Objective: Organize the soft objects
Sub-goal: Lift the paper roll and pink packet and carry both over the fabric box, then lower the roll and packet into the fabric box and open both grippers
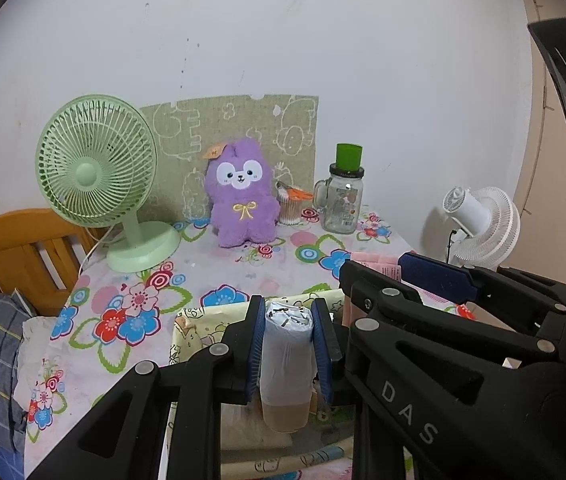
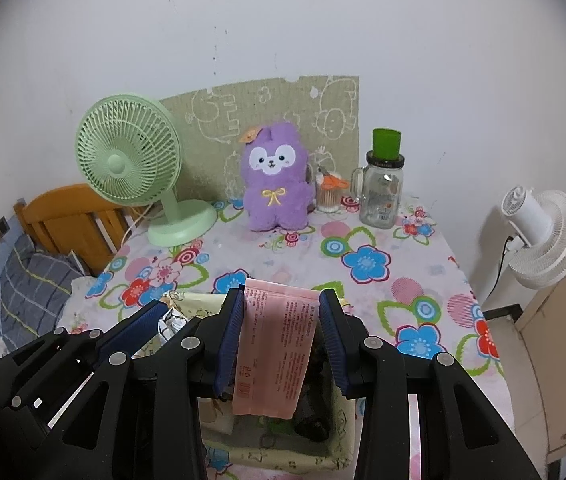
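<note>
The fabric basket [image 2: 339, 420] is mostly hidden. Left tool [image 1: 289, 344] clenches an upright grey roll [image 1: 287, 360]; right tool [image 2: 281, 340] grips a pink packet [image 2: 279, 348] — long axis vertical.

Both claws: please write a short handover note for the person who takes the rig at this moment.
Left claw: shut on a white rolled pack, held over the fabric basket.
Right claw: the pink pack hangs between its pads, above the same basket; the grip looks loose, and whether both pads touch is unclear.
Done: both packs are lifted; neither is set down yet.
Left: place both packs. The purple plush stands at the back of the table, untouched.
</note>
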`<state>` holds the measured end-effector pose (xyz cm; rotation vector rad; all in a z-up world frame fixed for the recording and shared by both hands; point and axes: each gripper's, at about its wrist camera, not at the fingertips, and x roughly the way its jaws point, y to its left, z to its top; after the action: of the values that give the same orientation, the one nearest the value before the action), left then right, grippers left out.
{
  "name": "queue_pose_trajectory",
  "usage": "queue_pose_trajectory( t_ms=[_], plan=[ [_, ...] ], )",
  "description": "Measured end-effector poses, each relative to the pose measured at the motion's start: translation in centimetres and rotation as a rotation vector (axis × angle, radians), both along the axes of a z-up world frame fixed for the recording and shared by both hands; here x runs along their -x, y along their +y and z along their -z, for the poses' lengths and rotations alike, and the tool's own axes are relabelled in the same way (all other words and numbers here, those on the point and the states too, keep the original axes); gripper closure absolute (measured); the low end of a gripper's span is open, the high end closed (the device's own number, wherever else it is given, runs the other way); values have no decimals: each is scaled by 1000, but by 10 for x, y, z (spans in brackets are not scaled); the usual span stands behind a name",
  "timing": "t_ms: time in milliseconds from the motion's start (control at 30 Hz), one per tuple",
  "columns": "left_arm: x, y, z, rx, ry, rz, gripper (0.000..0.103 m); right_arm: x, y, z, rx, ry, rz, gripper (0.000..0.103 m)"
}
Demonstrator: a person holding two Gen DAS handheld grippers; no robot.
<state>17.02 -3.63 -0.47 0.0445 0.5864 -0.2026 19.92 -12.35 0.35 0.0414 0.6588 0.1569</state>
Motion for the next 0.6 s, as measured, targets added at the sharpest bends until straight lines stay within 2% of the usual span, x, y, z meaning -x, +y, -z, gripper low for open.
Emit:
queue_pose_trajectory(
  t_ms=[133,233,333,600],
  plan=[
    [-12,4,12,6,36,-3,80,-11,3,12,-1,31,-12,61],
    [-22,9,24,17,82,-19,75,-19,7,25,5,61,-20,61],
    [-29,13,34,33,113,-30,73,-23,12,33,40,64,-16,61],
    [-35,17,48,22,163,-47,57,-33,16,49,36,103,-43,61]
  ],
)
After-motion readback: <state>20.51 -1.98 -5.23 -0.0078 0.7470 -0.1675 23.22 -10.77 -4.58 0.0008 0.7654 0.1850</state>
